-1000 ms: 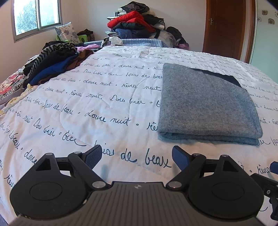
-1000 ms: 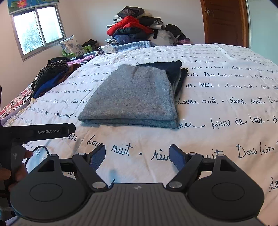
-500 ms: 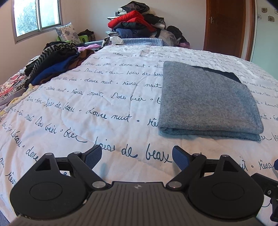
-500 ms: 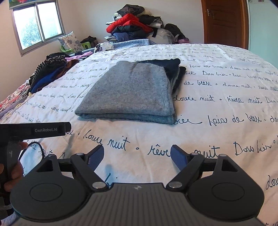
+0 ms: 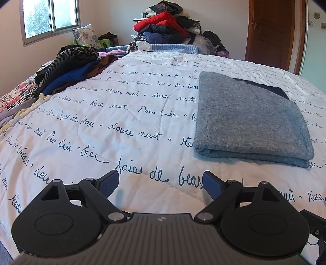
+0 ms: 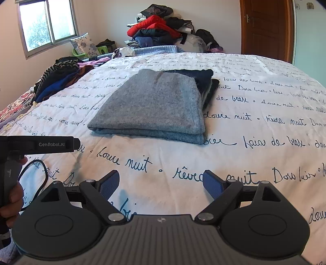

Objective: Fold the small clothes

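A folded grey knit garment [image 5: 248, 120] lies flat on the white bedspread with blue script, on top of a dark folded garment [image 5: 273, 89] that shows at its far edge. In the right wrist view the grey garment [image 6: 154, 106] lies straight ahead, with the dark one [image 6: 203, 81] behind it on the right. My left gripper [image 5: 161, 183] is open and empty, low over the bedspread, short of the garment and to its left. My right gripper [image 6: 161, 182] is open and empty, in front of the garment's near fold. The left gripper's body [image 6: 38, 144] shows at the right view's left edge.
A pile of unfolded clothes [image 5: 73, 69] lies at the bed's left edge. A tall heap of clothes [image 5: 169, 26] stands beyond the far end. A window [image 5: 51, 18] is at the back left and a wooden door [image 5: 273, 32] at the back right.
Both grippers have drifted slightly back and lower over the bedspread. The grey garment has not moved. Both jaws stay open.
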A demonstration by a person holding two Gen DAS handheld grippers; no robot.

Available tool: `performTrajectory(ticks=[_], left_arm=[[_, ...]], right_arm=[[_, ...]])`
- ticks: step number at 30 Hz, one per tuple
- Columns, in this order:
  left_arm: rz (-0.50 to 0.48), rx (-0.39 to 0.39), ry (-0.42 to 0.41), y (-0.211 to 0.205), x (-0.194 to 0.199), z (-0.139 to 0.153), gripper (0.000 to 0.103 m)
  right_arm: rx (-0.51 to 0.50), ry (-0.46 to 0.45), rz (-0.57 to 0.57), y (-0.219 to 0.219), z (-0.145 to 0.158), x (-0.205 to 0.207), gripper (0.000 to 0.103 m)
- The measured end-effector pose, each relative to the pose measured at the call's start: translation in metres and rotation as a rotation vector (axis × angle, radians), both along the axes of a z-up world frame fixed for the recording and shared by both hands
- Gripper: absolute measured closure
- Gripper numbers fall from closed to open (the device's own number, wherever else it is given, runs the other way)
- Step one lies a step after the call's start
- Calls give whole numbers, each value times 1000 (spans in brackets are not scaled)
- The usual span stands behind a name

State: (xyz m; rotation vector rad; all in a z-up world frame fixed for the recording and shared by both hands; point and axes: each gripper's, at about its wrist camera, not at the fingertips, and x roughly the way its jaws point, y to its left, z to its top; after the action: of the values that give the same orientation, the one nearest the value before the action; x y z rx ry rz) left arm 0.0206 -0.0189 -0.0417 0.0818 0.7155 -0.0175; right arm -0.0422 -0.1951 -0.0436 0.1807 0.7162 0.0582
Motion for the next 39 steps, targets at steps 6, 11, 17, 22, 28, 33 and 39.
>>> performTrajectory(ticks=[6,11,17,22,28,33,39], left_arm=[[-1,9,2,-1,-2,-2,15],[3,23,3,-1,-3,-3,15],[1,33,7,-2,-4,-4,15],[-3,36,8,-3,-4,-5,15],[-2,33,11,-4,-4,-4,15],[-1,36,12,-4,-4,-5,15],[-5,65,-6,-8,-7,-5,15]], right_arm=[[3,-7,4,0,0,-3,14],[3,-5,5,-1,0,-4,14],[4,-5,6,-1,0,-5,14],[2,-7,10,-1,-1,-6,14],[1,-12,18,0,0,-7,14],[4,-12,25,0,0,-8,14],[6,-9,23,-1,-1,-8,14]])
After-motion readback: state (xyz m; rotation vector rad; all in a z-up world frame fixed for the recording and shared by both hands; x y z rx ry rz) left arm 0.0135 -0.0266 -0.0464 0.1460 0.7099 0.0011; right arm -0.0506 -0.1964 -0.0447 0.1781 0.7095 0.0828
